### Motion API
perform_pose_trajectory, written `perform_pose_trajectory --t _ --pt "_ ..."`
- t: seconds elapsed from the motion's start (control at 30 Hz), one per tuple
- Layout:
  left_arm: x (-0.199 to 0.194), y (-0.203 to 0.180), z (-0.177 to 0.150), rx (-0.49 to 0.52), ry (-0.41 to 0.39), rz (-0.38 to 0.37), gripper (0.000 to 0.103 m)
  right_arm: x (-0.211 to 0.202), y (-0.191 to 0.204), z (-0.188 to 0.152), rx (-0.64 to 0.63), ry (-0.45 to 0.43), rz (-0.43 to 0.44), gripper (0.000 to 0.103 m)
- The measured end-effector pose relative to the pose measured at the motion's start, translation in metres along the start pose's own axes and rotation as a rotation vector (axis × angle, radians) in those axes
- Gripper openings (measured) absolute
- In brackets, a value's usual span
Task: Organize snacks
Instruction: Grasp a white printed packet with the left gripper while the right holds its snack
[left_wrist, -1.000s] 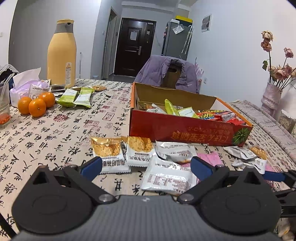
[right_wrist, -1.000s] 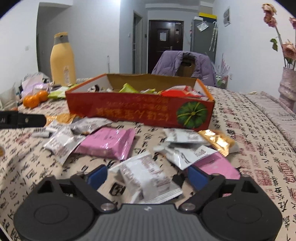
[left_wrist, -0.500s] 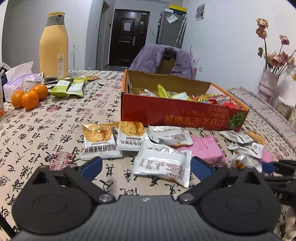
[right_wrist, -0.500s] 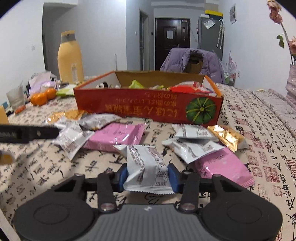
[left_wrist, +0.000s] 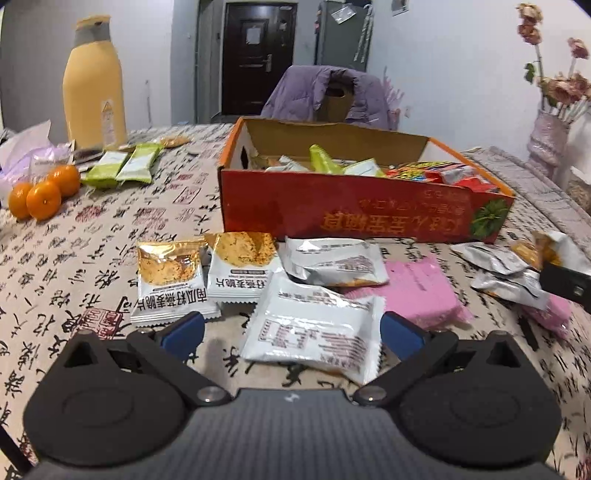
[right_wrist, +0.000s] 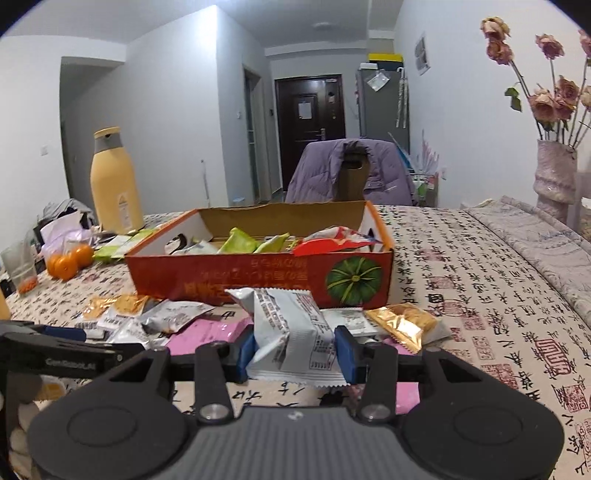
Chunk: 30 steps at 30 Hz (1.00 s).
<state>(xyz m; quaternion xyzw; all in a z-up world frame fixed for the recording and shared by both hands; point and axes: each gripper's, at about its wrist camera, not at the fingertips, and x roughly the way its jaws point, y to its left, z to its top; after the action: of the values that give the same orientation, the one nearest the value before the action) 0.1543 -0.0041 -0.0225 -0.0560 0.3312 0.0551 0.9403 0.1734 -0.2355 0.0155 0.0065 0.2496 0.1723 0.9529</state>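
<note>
- Patterned cloth (right_wrist: 480, 295) covers the table, with an open red box (right_wrist: 258, 280) of snacks at the middle and loose packets scattered in front of it; a yellow bottle (right_wrist: 116, 181) and oranges (right_wrist: 68, 260) sit off to the far left.
- Right gripper (right_wrist: 295, 349): a second ago its tongs stood wide around a white packet (right_wrist: 291, 332) lying on the cloth; they have just been closing and now pinch that packet from both sides.
- That packet now stands up off the cloth, between the pads, just in front of the box wall, which suggests the lift has begun.
- Left gripper (left_wrist: 291, 330): tongs spread wide, as before, nothing pinched. It has come closer and lower over another white pack (left_wrist: 314, 328), which lies flat between the open tips, overlapping a pink pack (left_wrist: 421, 288).
- My reading: one snack is secured and ready to carry over the box rim; the left hand is lining up the next pick.
- Many packets remain on the cloth, so the sorting looks far from finished.
- Risk: the pinched packet is soft and puffy, so it may slip or swing in transit.
</note>
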Motion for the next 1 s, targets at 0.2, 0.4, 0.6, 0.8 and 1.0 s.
perform_pose_trajectory --t 0.2,0.4,0.6,0.8,1.0 --pt "0.013 -0.001 0.0 -0.022 0.023 -0.003 0.103 -0.002 -0.007 -0.005 0.025 0.0 0.001 0.044" --pt "0.013 -0.006 -0.002 0.01 0.019 -0.005 0.092 -0.001 -0.007 -0.008 0.032 0.003 0.003 0.044" --pt "0.009 -0.01 -0.005 0.033 -0.002 0.004 0.072 -0.003 -0.005 -0.011 0.038 0.009 0.01 0.044" --pt "0.003 -0.011 -0.009 0.038 -0.03 -0.016 0.048 -0.01 -0.003 -0.014 0.034 -0.001 0.014 0.044" --pt "-0.005 -0.009 -0.01 0.029 -0.063 -0.012 0.045 -0.012 -0.005 -0.014 0.04 -0.003 0.008 0.044"
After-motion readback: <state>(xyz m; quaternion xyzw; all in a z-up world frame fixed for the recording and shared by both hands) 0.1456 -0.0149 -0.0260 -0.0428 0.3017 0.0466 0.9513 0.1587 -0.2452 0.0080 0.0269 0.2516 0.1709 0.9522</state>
